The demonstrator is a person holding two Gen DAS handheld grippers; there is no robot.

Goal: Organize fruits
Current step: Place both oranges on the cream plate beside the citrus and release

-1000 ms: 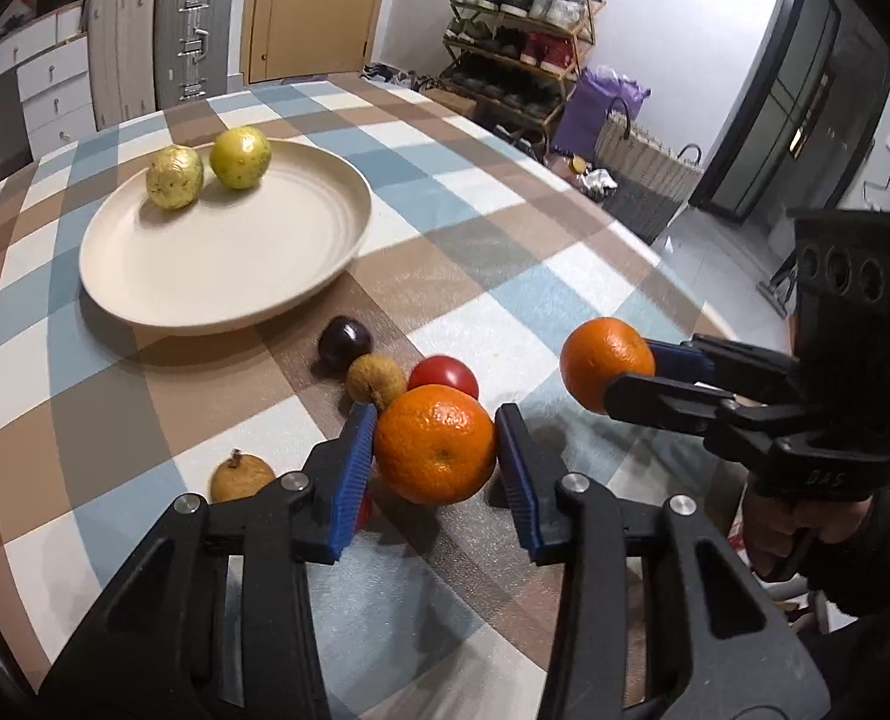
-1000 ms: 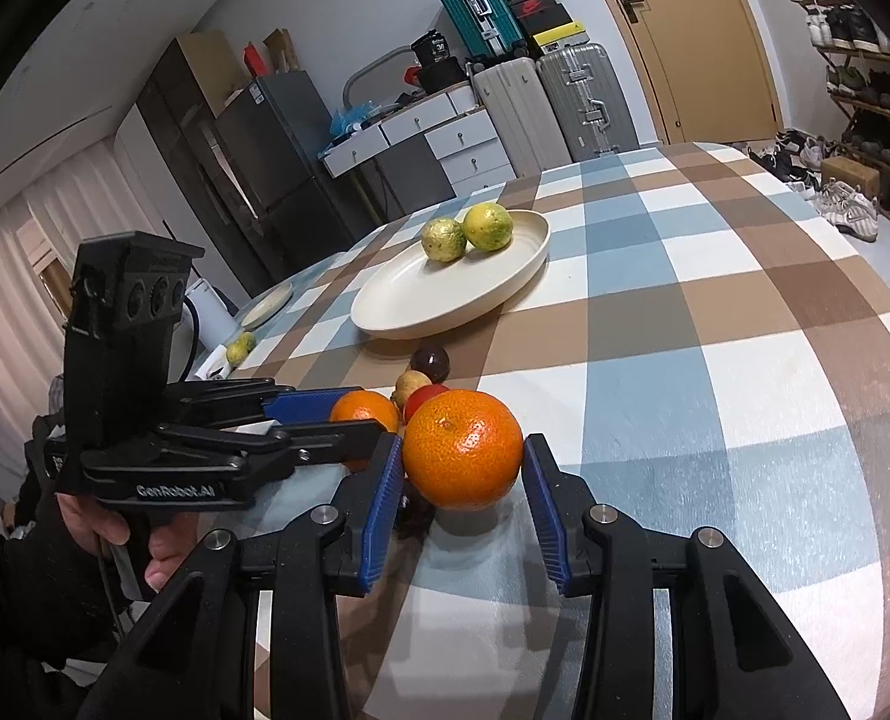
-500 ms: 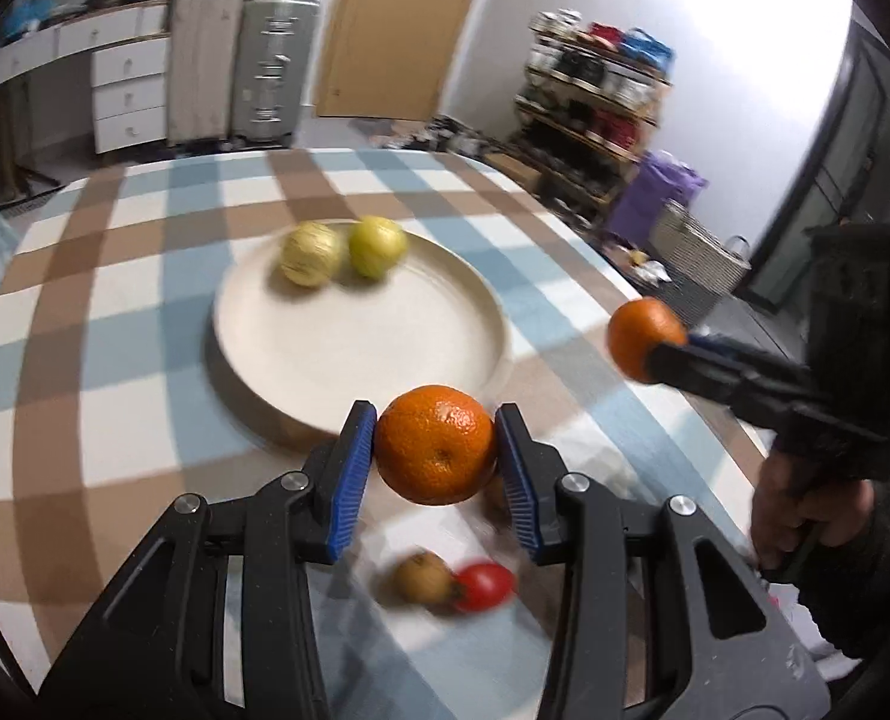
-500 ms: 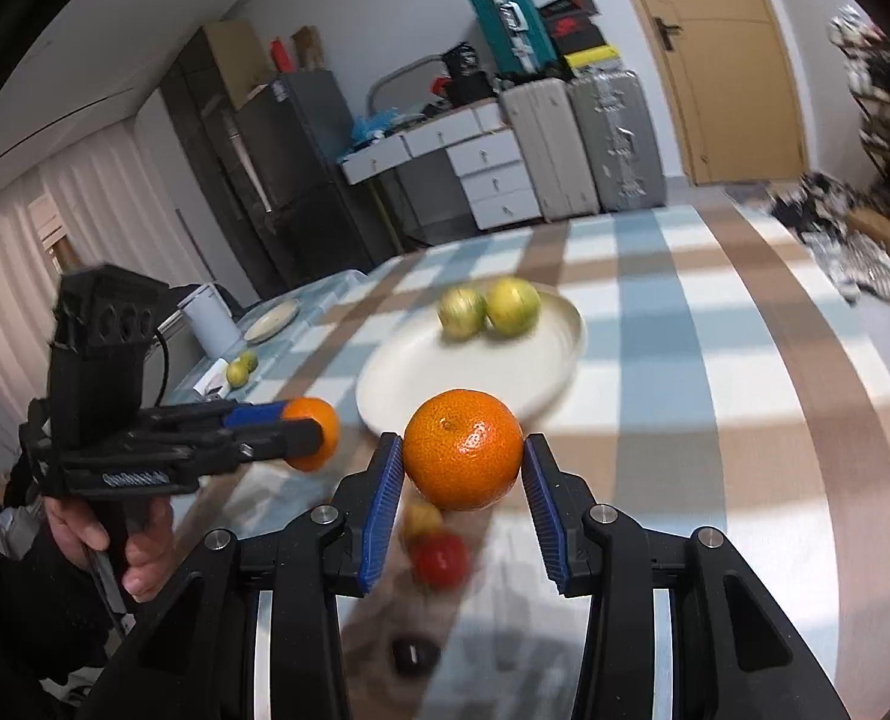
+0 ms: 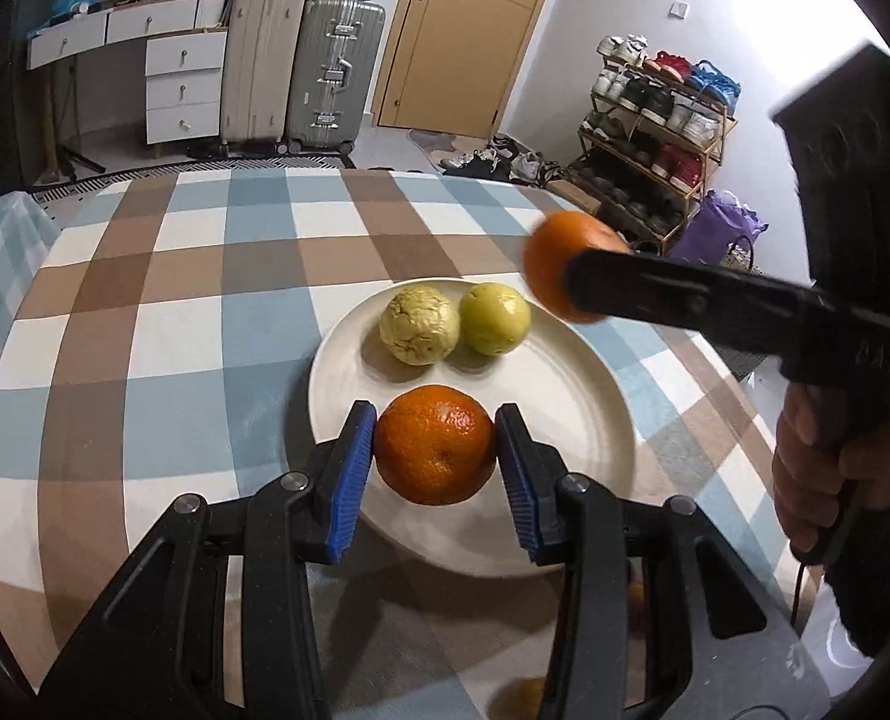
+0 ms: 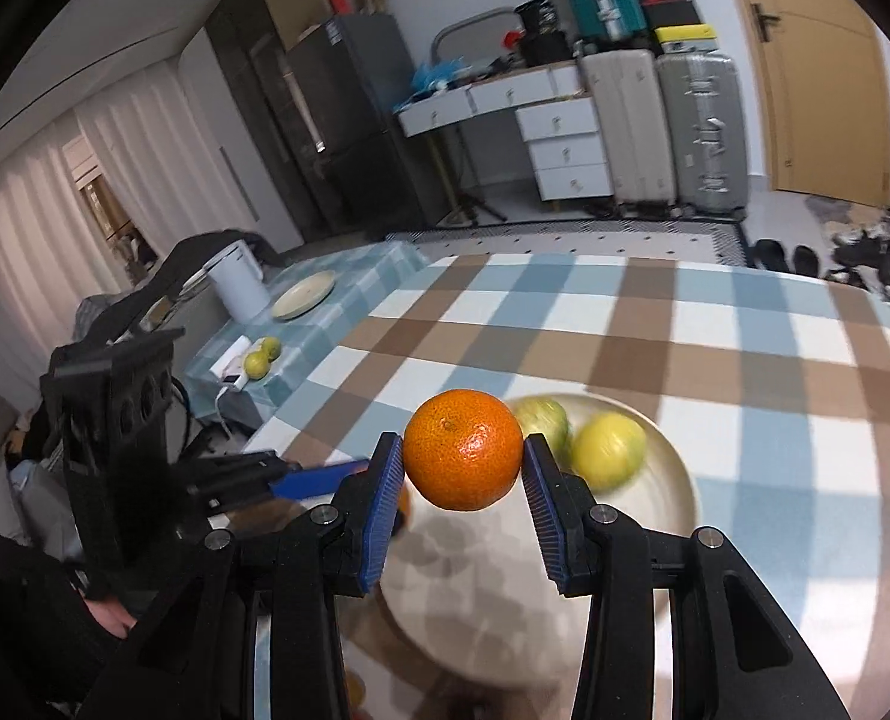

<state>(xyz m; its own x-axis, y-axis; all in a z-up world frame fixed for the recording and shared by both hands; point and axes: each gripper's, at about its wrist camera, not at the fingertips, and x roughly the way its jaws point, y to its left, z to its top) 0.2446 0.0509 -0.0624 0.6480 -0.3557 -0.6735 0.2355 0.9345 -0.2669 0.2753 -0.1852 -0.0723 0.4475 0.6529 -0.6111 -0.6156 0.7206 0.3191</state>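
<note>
My left gripper (image 5: 435,456) is shut on an orange (image 5: 434,446) and holds it over the near part of the cream plate (image 5: 589,414). My right gripper (image 6: 461,483) is shut on a second orange (image 6: 463,450), held above the plate (image 6: 673,480); it also shows in the left wrist view (image 5: 556,267) at the plate's far right. Two yellow-green fruits (image 5: 419,325) (image 5: 496,318) lie at the back of the plate. The left gripper shows in the right wrist view (image 6: 318,480) at the left.
The plate sits on a round table with a checked cloth (image 5: 162,324). A side table (image 6: 324,324) with a kettle, a small plate and green fruits stands to the left. Small fruits near the table's front edge are mostly hidden behind my fingers.
Both grippers have lifted their oranges from the table's front and carried them forward over the plate. The small fruits on the cloth have dropped out of sight below.
</note>
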